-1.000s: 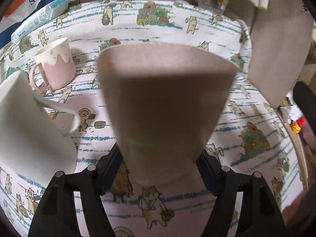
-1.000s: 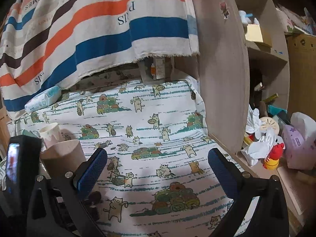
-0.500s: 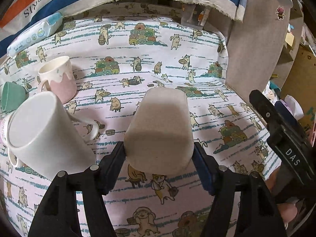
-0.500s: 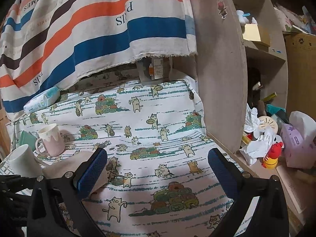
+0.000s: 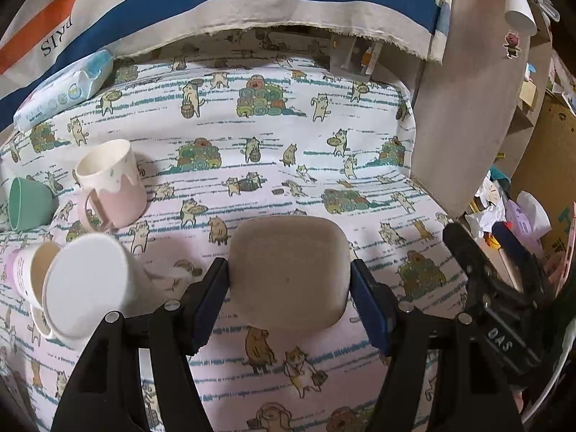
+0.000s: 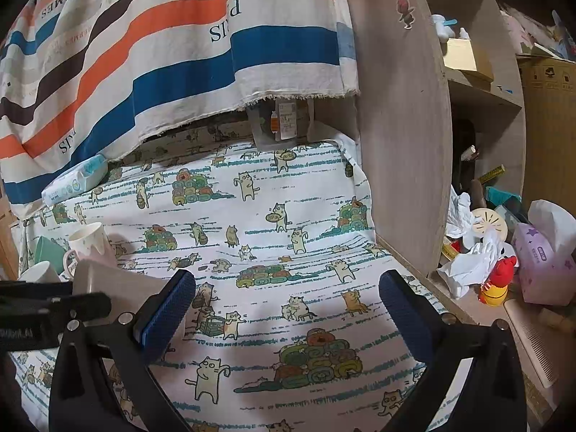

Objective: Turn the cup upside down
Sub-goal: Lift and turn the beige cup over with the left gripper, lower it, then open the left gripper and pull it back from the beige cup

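Note:
My left gripper [image 5: 289, 288] is shut on a beige square-sided cup [image 5: 289, 270]. The cup is upside down, its flat base facing up toward the camera, low over the cat-print tablecloth [image 5: 324, 151]. The same cup [image 6: 108, 284] shows at the left edge of the right wrist view, held by the left gripper's black frame. My right gripper [image 6: 288, 304] is open and empty above the cloth, to the right of the cup.
A white mug [image 5: 84, 284] stands upside down left of the cup, with a pink-and-white mug [image 5: 111, 187], a green cup [image 5: 27, 203] and a pale paper cup [image 5: 27, 273] nearby. A wipes pack [image 5: 64, 90] lies at the back. A wooden shelf panel [image 6: 403, 144] stands right.
The beige cup has been turned over in my left gripper and lowered toward the cloth; the camera now looks down on its base. The right gripper has barely moved.

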`<state>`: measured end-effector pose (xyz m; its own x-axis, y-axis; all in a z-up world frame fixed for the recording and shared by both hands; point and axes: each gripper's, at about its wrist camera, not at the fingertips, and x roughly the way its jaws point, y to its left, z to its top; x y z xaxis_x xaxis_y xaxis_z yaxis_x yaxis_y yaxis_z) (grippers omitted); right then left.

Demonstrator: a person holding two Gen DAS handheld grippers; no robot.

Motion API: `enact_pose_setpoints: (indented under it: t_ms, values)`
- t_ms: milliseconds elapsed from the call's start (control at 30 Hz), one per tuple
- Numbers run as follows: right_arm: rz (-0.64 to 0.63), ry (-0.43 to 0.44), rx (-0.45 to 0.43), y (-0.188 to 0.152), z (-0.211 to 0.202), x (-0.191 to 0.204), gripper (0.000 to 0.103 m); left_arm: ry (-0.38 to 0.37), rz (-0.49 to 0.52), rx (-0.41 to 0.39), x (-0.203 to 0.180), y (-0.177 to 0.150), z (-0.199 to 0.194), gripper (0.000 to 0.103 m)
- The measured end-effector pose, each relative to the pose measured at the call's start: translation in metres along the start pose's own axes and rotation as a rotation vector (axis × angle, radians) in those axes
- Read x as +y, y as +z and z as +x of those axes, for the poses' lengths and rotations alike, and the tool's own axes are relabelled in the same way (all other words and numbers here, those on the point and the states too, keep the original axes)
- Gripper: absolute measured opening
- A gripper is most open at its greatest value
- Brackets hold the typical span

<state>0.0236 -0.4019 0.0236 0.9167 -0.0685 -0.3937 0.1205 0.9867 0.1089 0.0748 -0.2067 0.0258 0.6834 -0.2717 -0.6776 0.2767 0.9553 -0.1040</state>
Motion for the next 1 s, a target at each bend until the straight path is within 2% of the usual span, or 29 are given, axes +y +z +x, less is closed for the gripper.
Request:
enact_pose_setpoints:
  t_ms: [200,467,600,833,1000]
  values:
    - [0.002,0.004,0.003,0.0,0.001,-0.001,0.103,0.006,-0.004,-0.003,0.0,0.016,0.007,0.066]
    - [0.011,0.004,0.018,-0.001,0.004,-0.001,0.103,0.032,-0.006,-0.016,0.004,0.019,0.009,0.066]
    - [0.01,0.005,0.021,-0.001,0.004,-0.001,0.103,0.001,-0.012,-0.029,0.003,0.016,0.007,0.066]
    - [0.012,0.002,0.022,-0.001,0.005,-0.003,0.103,-0.012,-0.003,-0.033,-0.004,0.014,0.008,0.066]
    - [0.011,0.005,0.022,-0.001,0.004,-0.004,0.103,0.018,0.062,-0.147,-0.015,0.009,-0.006,0.069]
